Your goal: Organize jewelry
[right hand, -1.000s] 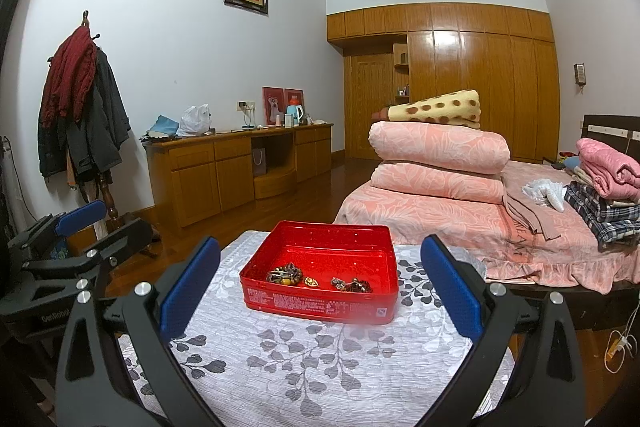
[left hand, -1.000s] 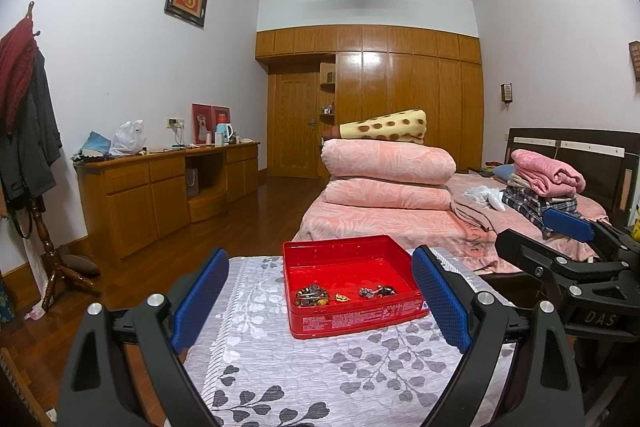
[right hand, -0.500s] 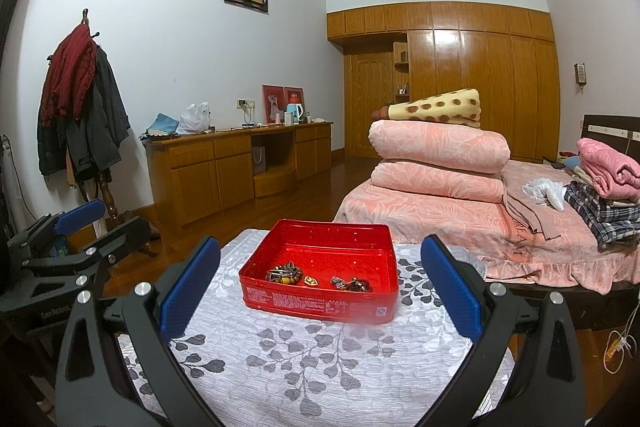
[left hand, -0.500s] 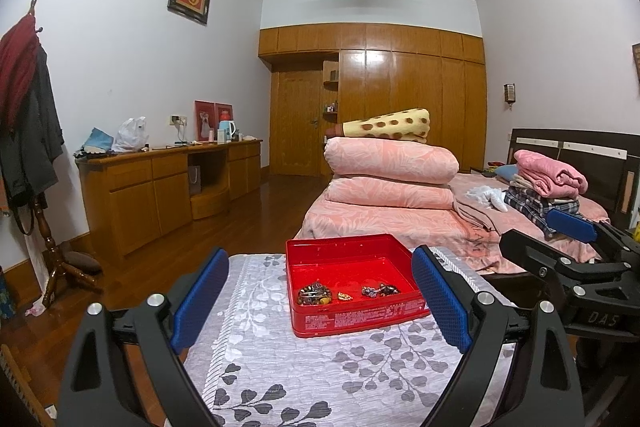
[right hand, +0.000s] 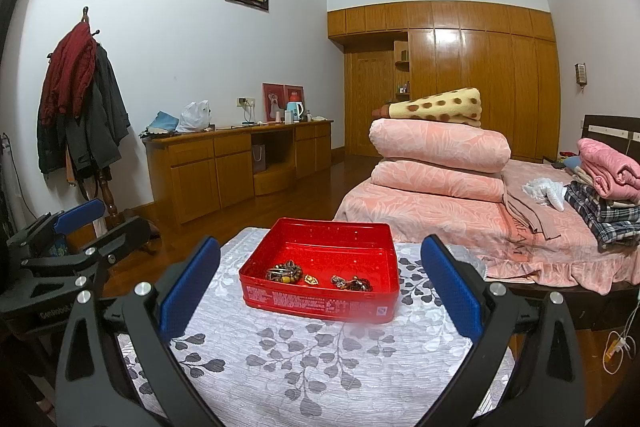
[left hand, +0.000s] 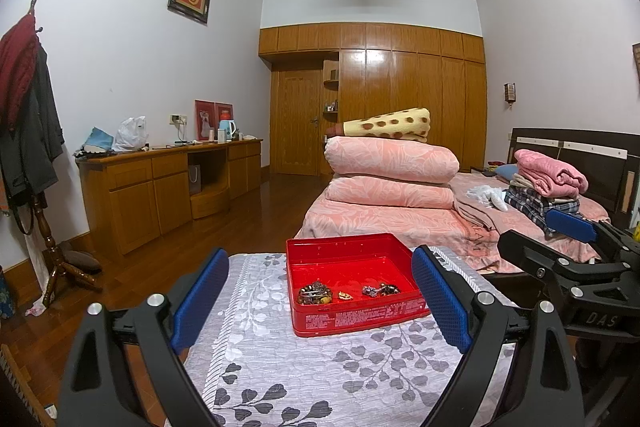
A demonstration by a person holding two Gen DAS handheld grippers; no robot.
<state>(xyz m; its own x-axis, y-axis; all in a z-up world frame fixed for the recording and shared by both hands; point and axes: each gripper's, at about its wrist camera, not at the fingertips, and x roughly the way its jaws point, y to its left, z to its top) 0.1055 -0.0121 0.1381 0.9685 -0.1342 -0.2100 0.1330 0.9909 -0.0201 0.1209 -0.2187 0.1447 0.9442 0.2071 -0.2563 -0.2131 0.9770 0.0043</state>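
Observation:
A red tin tray [left hand: 384,251] [right hand: 336,231] sits on a table with a grey leaf-patterned cloth [left hand: 280,359] [right hand: 304,359]. In it lie a brown bead bracelet [left hand: 315,294] [right hand: 284,271], a small gold piece [left hand: 345,295] [right hand: 311,280] and a dark tangled piece [left hand: 380,290] [right hand: 352,283]. My left gripper [left hand: 320,301] is open and empty, held above the cloth in front of the tray. My right gripper [right hand: 320,287] is open and empty, likewise before the tray. Each gripper shows at the edge of the other's view.
A bed [right hand: 440,211] with stacked pink quilts stands right behind the table. A wooden desk unit [right hand: 240,163] runs along the left wall. A coat stand [right hand: 84,107] with coats is at the left. Wooden floor lies between.
Both views have shifted only slightly; the tray and jewelry lie as before and both grippers stay open.

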